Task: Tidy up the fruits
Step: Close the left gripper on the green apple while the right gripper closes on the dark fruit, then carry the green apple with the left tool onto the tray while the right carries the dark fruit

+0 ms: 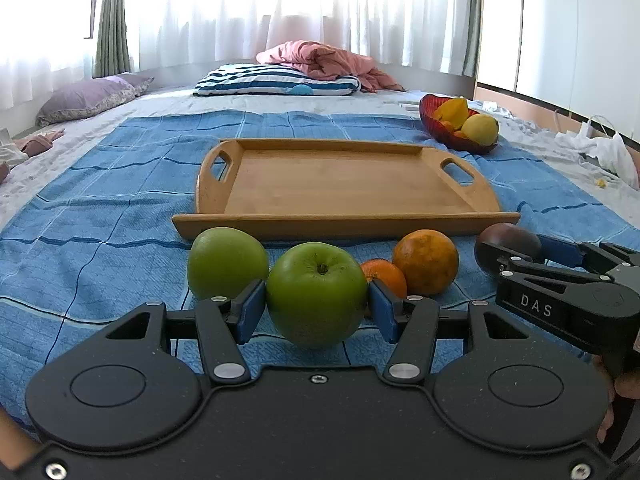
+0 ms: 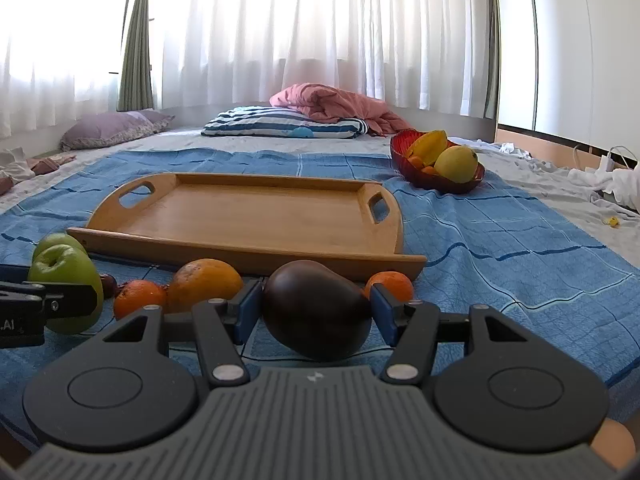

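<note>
left tool: clamps green apple | right tool: clamps dark fruit

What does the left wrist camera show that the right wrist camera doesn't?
Only the left wrist view shows the left tool from behind, its pads against the green apple. Only the right wrist view shows a small orange beyond the dark brown fruit in the right tool. Both show the empty wooden tray and the red fruit bowl.
</note>
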`<control>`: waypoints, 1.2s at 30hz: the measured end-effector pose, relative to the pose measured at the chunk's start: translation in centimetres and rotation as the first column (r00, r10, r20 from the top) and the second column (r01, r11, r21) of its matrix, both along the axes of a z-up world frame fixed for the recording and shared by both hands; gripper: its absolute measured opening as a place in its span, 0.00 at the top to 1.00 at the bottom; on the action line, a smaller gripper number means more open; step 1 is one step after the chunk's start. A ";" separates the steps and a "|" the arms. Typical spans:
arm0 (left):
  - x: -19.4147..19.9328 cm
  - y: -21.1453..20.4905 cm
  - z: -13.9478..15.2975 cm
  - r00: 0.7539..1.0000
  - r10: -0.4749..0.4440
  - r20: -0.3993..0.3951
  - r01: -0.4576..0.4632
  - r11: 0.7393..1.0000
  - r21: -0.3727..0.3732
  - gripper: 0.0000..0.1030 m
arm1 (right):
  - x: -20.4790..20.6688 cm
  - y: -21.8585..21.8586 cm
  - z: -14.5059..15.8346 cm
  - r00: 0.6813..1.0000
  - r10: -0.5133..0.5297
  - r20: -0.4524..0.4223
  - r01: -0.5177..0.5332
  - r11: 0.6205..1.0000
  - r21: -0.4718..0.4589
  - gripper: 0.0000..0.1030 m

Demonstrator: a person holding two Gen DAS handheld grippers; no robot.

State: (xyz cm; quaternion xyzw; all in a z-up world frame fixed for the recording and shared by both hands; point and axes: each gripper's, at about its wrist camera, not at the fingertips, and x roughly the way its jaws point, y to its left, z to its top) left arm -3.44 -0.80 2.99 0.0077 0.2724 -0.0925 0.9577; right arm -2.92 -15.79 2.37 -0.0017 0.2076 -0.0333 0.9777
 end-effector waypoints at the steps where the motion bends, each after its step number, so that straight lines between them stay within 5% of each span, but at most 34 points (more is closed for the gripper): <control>1: -0.1 0.0 0.0 1.000 0.000 0.000 0.000 1.000 -0.001 0.48 | -0.1 0.0 0.0 1.000 0.001 0.001 -0.001 1.000 0.001 0.40; 36: 0.6 1.0 1.7 0.999 0.044 0.028 -0.043 0.999 -0.030 0.48 | -0.1 0.5 1.0 0.998 0.044 0.046 -0.047 0.997 0.059 0.40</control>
